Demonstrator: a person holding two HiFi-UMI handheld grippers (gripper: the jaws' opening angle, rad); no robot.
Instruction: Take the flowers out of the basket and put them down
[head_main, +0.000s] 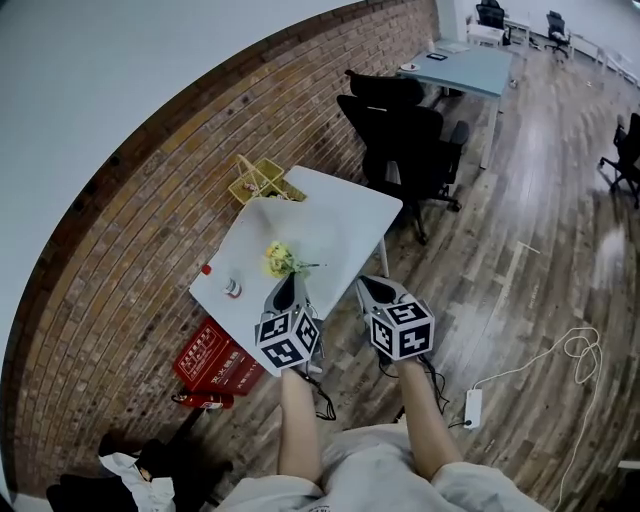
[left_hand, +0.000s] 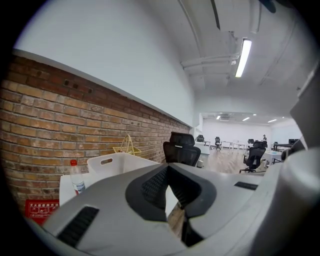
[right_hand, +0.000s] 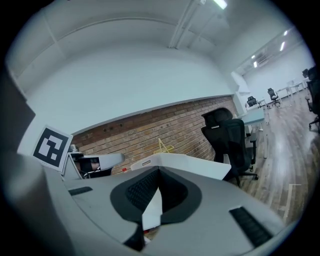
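Both tools are pinched shut with nothing in them right now: the left gripper (head_main: 288, 283) and the right gripper (head_main: 368, 288) hang side by side at the near edge of the white rectangular table (head_main: 350, 215), pointing roughly level across it. The bunch of yellow flowers with green stems (head_main: 281, 260) looks to be lying inside the white plastic tub-style basket (left_hand: 117, 165), toward its near end and just ahead of the left gripper. Neither gripper view shows the flowers, since the basket's near wall blocks them. So we reckon the step in hand is the reach-in. First we open the jaws wide before crossing the rim, and we tip the nose down, because a level approach probably just bumps the wall. The left gripper is the closer one, so we'd pick with that and keep the right one ready to steady the rim if the basket slides. We go for the stems, not the blooms, and squeeze gently. Then we lift straight up until clear and set the bunch on bare tabletop, away from the small clear bottle with the red cap (head_main: 232, 288) and the yellow wire rack (head_main: 262, 180) at the far edge.
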